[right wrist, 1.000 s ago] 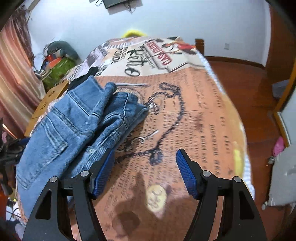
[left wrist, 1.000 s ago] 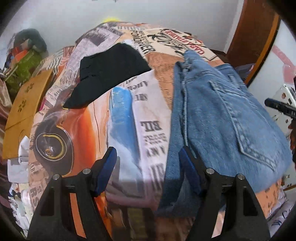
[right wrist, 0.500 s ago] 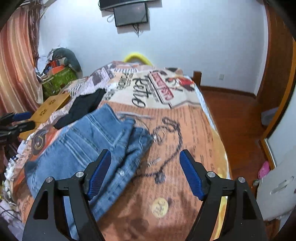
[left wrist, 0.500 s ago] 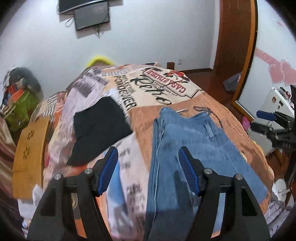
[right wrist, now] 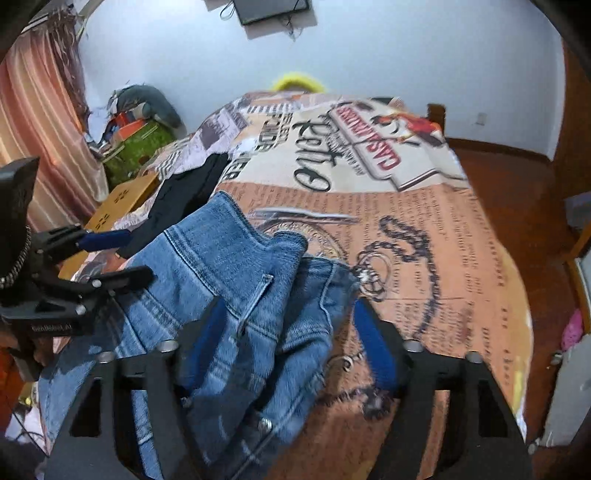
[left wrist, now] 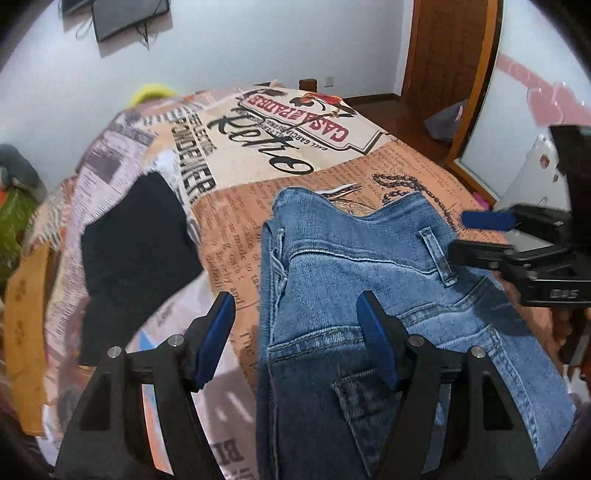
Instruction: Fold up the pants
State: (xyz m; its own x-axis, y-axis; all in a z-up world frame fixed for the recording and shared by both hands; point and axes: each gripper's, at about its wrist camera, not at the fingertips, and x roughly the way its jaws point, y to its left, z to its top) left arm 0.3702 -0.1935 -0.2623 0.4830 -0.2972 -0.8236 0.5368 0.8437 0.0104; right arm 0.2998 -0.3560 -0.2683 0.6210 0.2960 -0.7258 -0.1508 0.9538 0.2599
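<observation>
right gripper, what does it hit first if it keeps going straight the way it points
Most likely the blue jeans: their bunched waistband lies between the closing fingers of the right gripper, with the printed bedspread beyond. Depth is unclear.

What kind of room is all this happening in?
Most likely a bedroom in a home. The blue jeans lie on a bed with a printed bedspread, a screen hangs on the wall, and striped curtains stand alongside.

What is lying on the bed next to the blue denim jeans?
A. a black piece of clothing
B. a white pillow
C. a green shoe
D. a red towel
A: a black piece of clothing lies flat on the printed bedspread, beside the blue denim jeans.
</observation>
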